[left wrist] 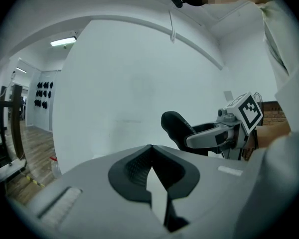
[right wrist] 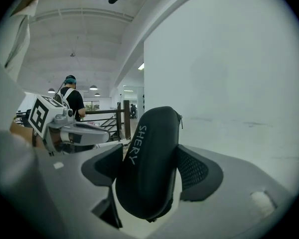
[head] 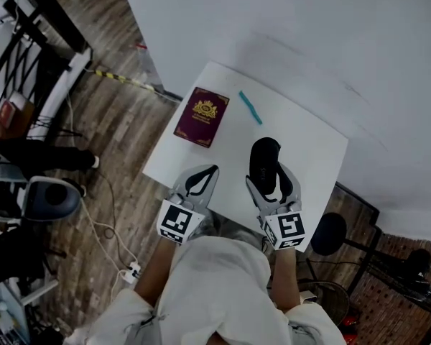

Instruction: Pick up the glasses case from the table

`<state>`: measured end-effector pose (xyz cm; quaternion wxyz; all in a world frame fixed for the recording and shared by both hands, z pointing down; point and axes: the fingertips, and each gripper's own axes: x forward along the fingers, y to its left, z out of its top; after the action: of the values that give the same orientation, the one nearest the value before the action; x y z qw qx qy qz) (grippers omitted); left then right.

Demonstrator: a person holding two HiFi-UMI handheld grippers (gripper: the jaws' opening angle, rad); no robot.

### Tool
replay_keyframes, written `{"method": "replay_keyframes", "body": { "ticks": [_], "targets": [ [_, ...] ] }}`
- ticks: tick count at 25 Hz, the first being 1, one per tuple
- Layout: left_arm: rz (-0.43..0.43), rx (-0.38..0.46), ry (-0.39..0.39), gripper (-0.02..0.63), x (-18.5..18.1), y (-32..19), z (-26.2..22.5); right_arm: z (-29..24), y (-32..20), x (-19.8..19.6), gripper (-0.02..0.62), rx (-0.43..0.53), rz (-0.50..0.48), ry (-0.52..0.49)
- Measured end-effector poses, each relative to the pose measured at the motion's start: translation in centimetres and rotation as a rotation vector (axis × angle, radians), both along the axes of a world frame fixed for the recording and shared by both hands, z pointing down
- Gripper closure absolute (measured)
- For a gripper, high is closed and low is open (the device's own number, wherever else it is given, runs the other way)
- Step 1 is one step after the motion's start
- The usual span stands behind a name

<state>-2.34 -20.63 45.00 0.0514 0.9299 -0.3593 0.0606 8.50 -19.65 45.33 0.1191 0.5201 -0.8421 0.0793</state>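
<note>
My right gripper is shut on the black glasses case, over the near right part of the small white table. In the right gripper view the case stands on end between the ribbed pads, white lettering down its side, and my right gripper points at the white wall. My left gripper hangs beside it at the table's near edge, shut and empty. In the left gripper view its jaw tips meet, and the case shows to the right.
A maroon passport-like booklet and a teal pen lie on the table's far half. A white wall rises behind. A black stool stands right of the table; cables and equipment cover the wooden floor on the left. A person stands far off.
</note>
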Motion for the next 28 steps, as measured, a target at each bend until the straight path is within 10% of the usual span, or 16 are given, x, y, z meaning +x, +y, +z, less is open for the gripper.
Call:
{"method": "replay_keyframes", "body": {
  "ticks": [28],
  "targets": [
    [0.069, 0.059, 0.023, 0.586, 0.5, 6.8, -2.6, -2.7, 6.6, -0.8, 0.258, 0.091, 0.039, -0.002]
  ]
}}
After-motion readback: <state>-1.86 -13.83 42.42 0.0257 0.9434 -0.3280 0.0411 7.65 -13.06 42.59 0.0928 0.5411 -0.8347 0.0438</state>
